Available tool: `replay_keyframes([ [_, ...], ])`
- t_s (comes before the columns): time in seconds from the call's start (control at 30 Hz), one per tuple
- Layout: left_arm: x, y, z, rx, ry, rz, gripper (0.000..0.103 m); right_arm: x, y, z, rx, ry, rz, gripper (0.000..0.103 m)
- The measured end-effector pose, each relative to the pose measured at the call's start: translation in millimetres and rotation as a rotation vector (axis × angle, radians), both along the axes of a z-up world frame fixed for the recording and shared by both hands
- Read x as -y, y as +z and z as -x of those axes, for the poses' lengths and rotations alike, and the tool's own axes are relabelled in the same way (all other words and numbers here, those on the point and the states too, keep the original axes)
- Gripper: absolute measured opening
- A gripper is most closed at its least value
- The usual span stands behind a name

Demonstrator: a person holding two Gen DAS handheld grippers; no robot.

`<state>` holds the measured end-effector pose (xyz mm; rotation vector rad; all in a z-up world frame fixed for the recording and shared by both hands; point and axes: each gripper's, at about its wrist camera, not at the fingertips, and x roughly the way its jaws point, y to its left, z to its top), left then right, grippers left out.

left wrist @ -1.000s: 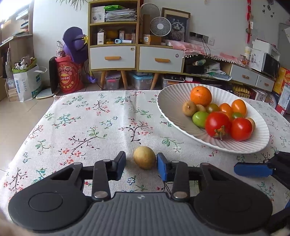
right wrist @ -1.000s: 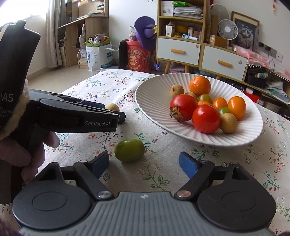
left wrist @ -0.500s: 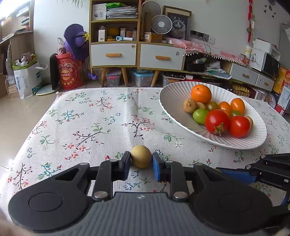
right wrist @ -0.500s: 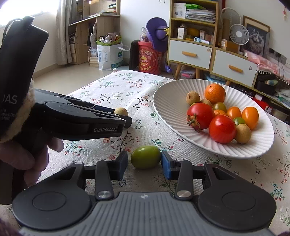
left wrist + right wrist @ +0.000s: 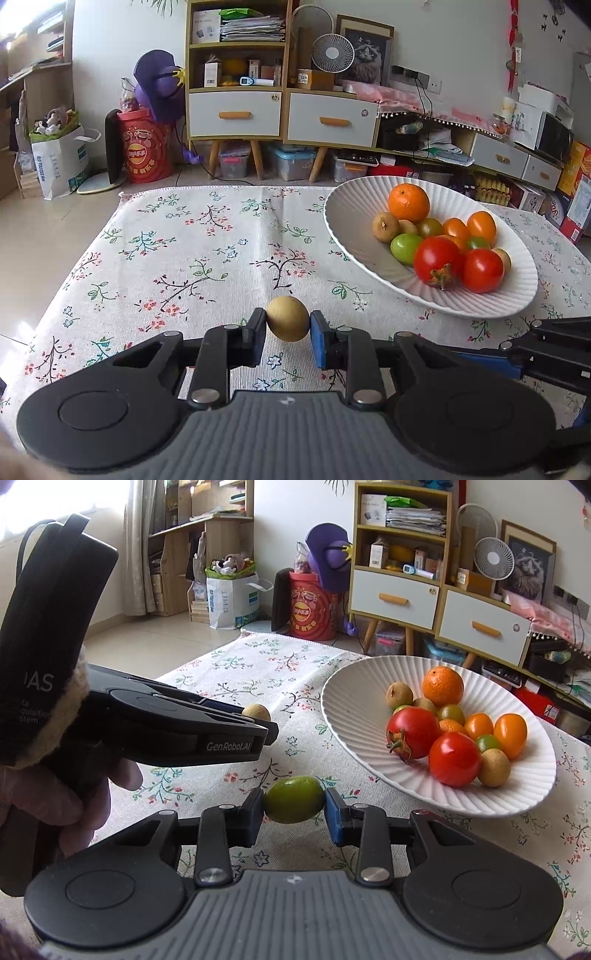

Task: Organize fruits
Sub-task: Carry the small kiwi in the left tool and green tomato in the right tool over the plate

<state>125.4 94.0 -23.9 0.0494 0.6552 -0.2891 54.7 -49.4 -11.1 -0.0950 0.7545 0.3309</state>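
Observation:
My left gripper (image 5: 287,329) is shut on a small yellow-brown round fruit (image 5: 287,318), held just above the flowered tablecloth (image 5: 207,254). The same fruit shows in the right wrist view (image 5: 256,712) at the tip of the left gripper (image 5: 258,720). My right gripper (image 5: 294,809) is shut on a green oval fruit (image 5: 294,799), lifted off the cloth. A white ribbed oval plate (image 5: 351,225) lies to the right, holding an orange (image 5: 408,202), two red tomatoes (image 5: 438,258), small orange, green and brown fruits. The plate also shows in the right wrist view (image 5: 354,709).
The right gripper's arm (image 5: 546,347) reaches in at the lower right of the left wrist view. The person's hand (image 5: 55,797) holds the left gripper's handle. Beyond the table's far edge stand a shelf unit with drawers (image 5: 280,110), a red bin (image 5: 146,151) and bags on the floor.
Both grippers closed around their fruits, the left on the yellow-brown one, the right on the green one, and have lifted them slightly off the cloth.

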Motion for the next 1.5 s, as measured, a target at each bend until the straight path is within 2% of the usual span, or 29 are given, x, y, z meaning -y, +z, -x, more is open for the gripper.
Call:
replay_keyframes([
  [0.67,7,22,2,0.035,0.015,0.035,0.022,24,24,-11,0.065,-0.062,-0.052,0.032],
  [1.27,40,25,-3,0.040,-0.073,0.036,0.022,74,33,-27,0.102,-0.208,-0.075,0.032],
  [1.5,53,19,-8,0.047,-0.112,0.003,0.022,93,29,-30,0.088,-0.274,-0.070,0.032],
])
